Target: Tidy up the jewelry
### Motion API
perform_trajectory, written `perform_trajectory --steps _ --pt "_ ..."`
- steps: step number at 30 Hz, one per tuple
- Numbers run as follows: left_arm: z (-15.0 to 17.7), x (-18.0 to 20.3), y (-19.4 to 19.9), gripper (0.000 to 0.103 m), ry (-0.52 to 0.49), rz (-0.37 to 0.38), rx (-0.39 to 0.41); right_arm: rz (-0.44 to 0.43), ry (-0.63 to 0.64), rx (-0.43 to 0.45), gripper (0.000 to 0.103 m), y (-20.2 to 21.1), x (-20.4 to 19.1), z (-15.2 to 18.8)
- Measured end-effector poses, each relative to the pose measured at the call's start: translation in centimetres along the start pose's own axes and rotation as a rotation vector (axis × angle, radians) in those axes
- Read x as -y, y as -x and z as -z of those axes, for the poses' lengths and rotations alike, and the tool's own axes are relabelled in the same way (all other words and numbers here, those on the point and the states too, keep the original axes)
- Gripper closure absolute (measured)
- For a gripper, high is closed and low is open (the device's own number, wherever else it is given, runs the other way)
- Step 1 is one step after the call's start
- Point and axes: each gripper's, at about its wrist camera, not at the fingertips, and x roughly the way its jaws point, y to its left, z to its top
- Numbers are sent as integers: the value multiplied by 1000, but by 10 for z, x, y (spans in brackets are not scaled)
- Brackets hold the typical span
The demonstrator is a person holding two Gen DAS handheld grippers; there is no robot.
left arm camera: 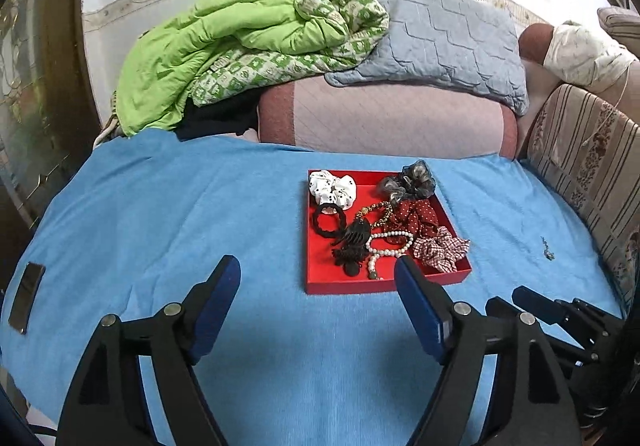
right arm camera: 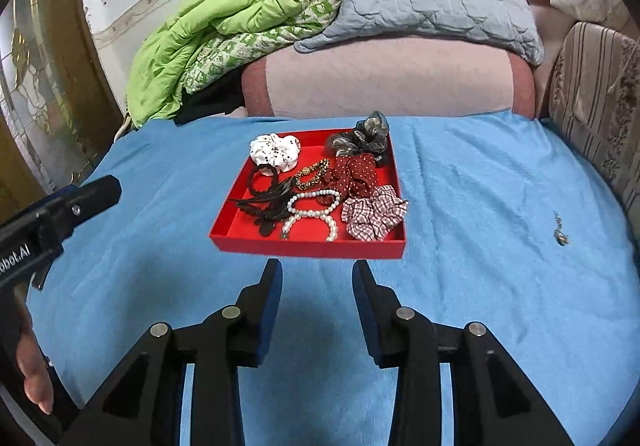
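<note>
Since both the left gripper [left arm camera: 318,274] and right gripper [right arm camera: 316,276] are held with jaws apart and empty, nothing is secured. At frame centre, the red tray [right arm camera: 240,236] is crowded; the pearl bracelet [right arm camera: 314,208] could be snagged against the black hair claw [right arm camera: 264,206].

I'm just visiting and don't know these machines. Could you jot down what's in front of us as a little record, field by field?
Surface: blue blanket
Container: red tray
In tray: white dotted scrunchie, grey sheer scrunchie, red dotted scrunchie, checked scrunchie, pearl bracelet, black hair clip
Left gripper: fingers open, empty
Right gripper: fingers apart, empty
Loose on blanket: small dark item
</note>
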Motion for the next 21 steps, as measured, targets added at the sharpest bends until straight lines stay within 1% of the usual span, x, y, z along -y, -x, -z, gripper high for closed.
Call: perform_trajectory --steps 3,6,8,10,12,15,16,19,21 --pt "6 -4 17 22 13 -28 26 9 -1 9 61 14 -3 11" --pt "12 -7 34 12 26 -67 76 19 -12 14 60 24 -2 19" --pt "17 -9 49 10 24 -116 132 28 -20 15 60 30 -1 23" --pt "21 -10 60 8 11 -164 166 34 -27 14 59 36 -2 28" --pt "23 -10 70 7 -3 -196 193 35 -35 15 59 42 -1 32" --pt "28 -12 91 2 -9 -282 267 41 -36 19 57 51 -4 38" --pt "30 -14 101 1 -2 -309 305 45 -33 20 57 53 -5 40" --pt "37 -18 120 0 16 -311 385 62 -26 26 56 61 -9 46" --pt "43 -21 131 0 27 -288 403 72 -25 33 55 67 -11 49"
